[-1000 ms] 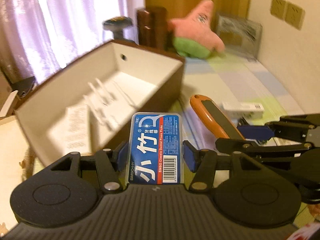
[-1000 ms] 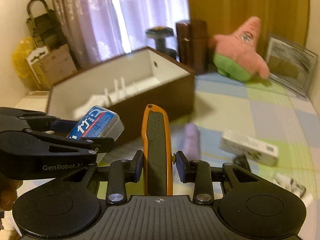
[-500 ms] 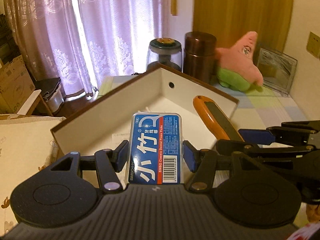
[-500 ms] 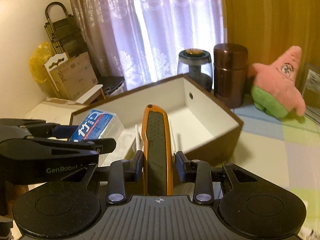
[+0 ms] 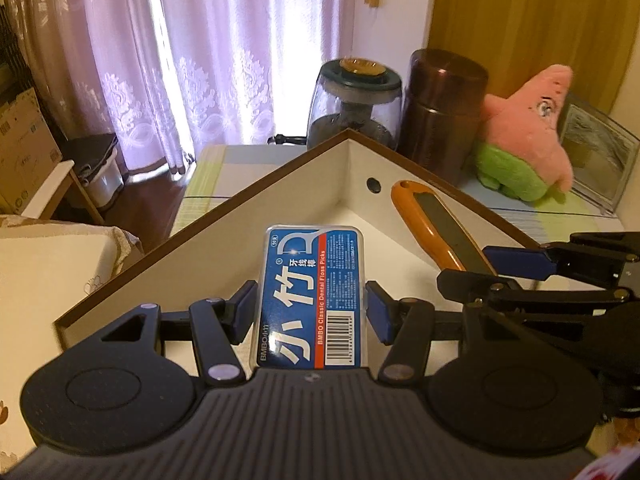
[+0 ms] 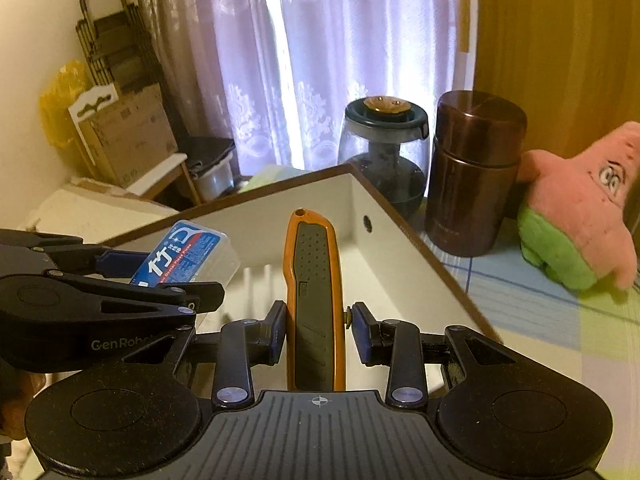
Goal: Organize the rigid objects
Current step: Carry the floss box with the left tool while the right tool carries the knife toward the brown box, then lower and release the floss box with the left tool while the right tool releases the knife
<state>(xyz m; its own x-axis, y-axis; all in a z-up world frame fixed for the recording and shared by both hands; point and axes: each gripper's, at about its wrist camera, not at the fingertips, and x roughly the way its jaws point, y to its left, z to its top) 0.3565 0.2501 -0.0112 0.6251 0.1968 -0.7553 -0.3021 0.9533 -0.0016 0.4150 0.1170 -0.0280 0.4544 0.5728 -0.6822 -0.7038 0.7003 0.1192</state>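
Both views are taken from close behind the fingers, looking forward and slightly down into the brown-walled, white-lined open box (image 5: pixel 280 216) (image 6: pixel 320 200). The far brown metal canister (image 5: pixel 440 112) (image 6: pixel 472 176) and pink star plush toy (image 5: pixel 528 136) (image 6: pixel 580 208) are shared.

Left tool (image 5: pixel 312 308) grips floss box (image 5: pixel 314 300); right tool (image 6: pixel 316 328) grips knife (image 6: pixel 314 300) just to its right. Both are over open drawer (image 5: pixel 280 216), which lies ahead on bench (image 6: pixel 560 320). Behind drawer's far corner: jar (image 6: pixel 384 152), canister (image 6: pixel 472 172) to its right. Plush toy (image 6: pixel 576 208) further right, on bench.
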